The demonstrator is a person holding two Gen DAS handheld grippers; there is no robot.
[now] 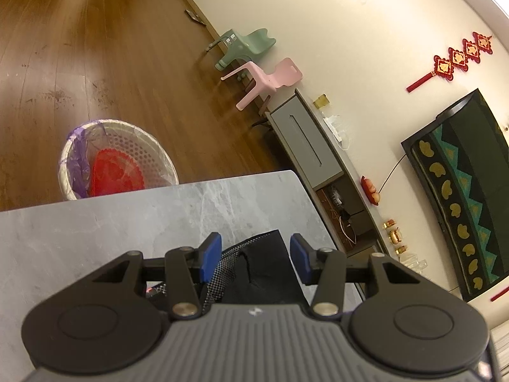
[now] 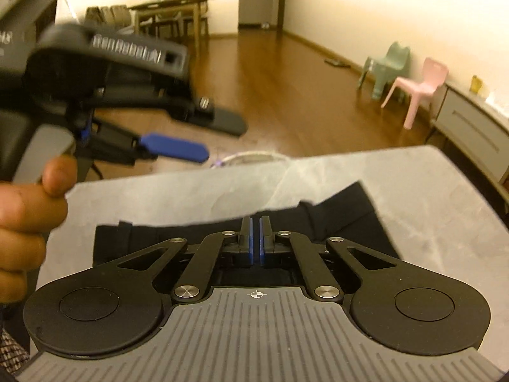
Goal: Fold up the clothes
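Observation:
A black garment (image 2: 346, 222) lies spread on the grey marble table (image 2: 191, 197). My right gripper (image 2: 255, 222) hovers over the garment's far edge with its blue pads together; I see no cloth pinched between them. My left gripper (image 1: 256, 254) is open, and a black fold with mesh lining (image 1: 254, 273) shows in the gap below its blue pads (image 1: 211, 256), untouched by them. In the right wrist view the left gripper (image 2: 219, 140) is blurred, held by a hand (image 2: 28, 210) above the table's far left part.
A white perforated basket (image 1: 149, 156) with a purple bag and a red item stands on the wood floor past the table's far edge. A green chair (image 2: 389, 67), a pink chair (image 2: 420, 86) and a grey cabinet (image 2: 470, 130) line the wall.

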